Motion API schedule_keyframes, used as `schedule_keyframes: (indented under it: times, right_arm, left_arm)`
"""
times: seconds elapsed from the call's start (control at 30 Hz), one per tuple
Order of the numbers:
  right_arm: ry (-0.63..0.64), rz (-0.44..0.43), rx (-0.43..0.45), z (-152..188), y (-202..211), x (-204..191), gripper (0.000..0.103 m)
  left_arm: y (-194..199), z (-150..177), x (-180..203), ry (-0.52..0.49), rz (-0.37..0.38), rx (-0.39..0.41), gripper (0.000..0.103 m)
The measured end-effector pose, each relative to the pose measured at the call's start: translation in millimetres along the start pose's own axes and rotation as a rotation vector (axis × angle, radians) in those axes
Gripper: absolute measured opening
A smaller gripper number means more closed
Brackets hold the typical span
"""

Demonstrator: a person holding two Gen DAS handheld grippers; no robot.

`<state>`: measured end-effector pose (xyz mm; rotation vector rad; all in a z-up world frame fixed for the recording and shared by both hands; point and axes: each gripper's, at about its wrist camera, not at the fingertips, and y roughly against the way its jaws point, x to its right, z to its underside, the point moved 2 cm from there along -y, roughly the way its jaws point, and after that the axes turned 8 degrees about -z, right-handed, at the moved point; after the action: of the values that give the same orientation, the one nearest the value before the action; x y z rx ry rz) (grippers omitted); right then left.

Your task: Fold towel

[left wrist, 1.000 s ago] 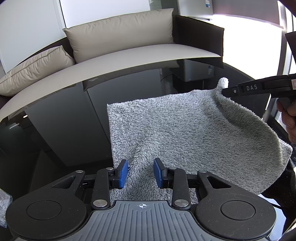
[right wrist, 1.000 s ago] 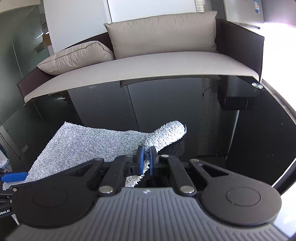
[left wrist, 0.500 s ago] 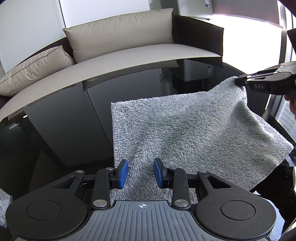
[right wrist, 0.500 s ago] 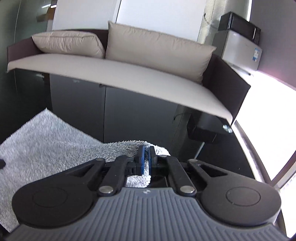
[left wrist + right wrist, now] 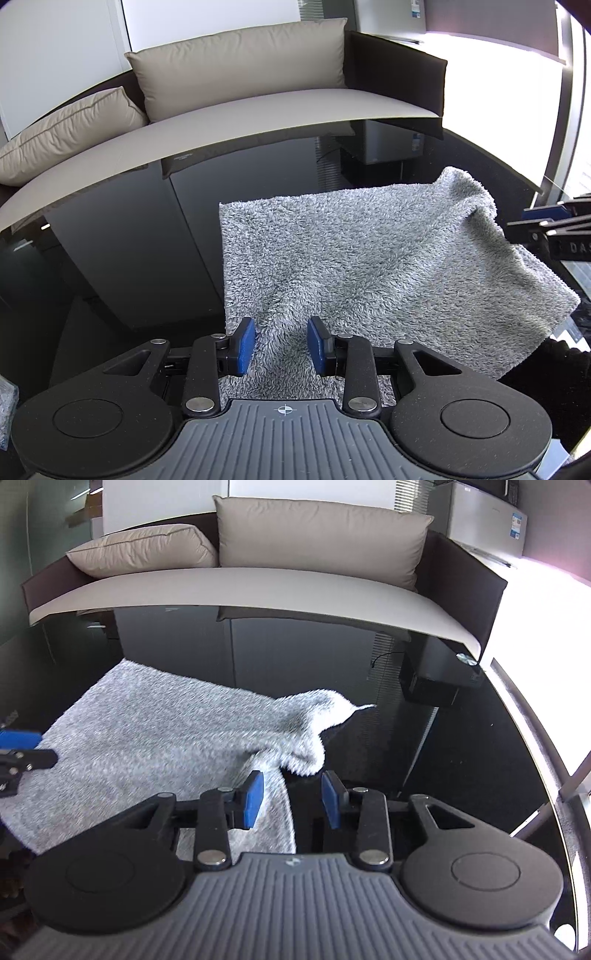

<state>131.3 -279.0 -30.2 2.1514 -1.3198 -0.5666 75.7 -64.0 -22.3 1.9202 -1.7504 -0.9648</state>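
surface [image 5: 147, 266]: glossy black, reflecting the sofa | towel [image 5: 369, 266]: grey, lying spread on it, far right corner bunching up | left gripper [image 5: 282, 345]: hovering spread wide over near edge | right gripper [image 5: 291, 799]: gaping, gripping nothing

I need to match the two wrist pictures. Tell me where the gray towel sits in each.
Left wrist view: towel fills centre and right, ahead of the open left gripper.
Right wrist view: towel lies left and centre.
Shared landmark: the beige sofa cushion behind the table.
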Motion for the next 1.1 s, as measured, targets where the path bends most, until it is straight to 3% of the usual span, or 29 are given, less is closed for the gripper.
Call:
schedule_keyframes:
  times: [0.17, 0.4, 0.53, 0.6, 0.7, 0.9, 1.1]
  right_arm:
    - [-0.026, 0.032, -0.034, 15, 8, -3, 0.040]
    - [-0.018, 0.053, -0.025, 30, 20, -7, 0.039]
    - [-0.043, 0.050, -0.024, 33, 25, -10, 0.017]
    - [-0.040, 0.056, -0.027, 34, 27, -11, 0.005]
    - [-0.052, 0.081, -0.024, 38, 31, -11, 0.004]
    - [-0.111, 0.123, -0.015, 46, 43, -2, 0.004]
    - [-0.159, 0.122, -0.024, 56, 57, -2, 0.004]
  left_arm:
    - [3, 3, -2, 0.015, -0.009, 0.001, 0.039]
    - [9, 11, -15, 0.051, -0.031, -0.009, 0.040]
    - [12, 15, -22, 0.071, -0.031, -0.018, 0.039]
    - [13, 17, -23, 0.076, -0.025, -0.022, 0.032]
    - [17, 19, -20, 0.069, -0.015, -0.021, 0.017]
    - [26, 25, -6, 0.037, -0.008, -0.008, 0.008]
    - [34, 31, 3, 0.014, -0.033, 0.001, 0.008]
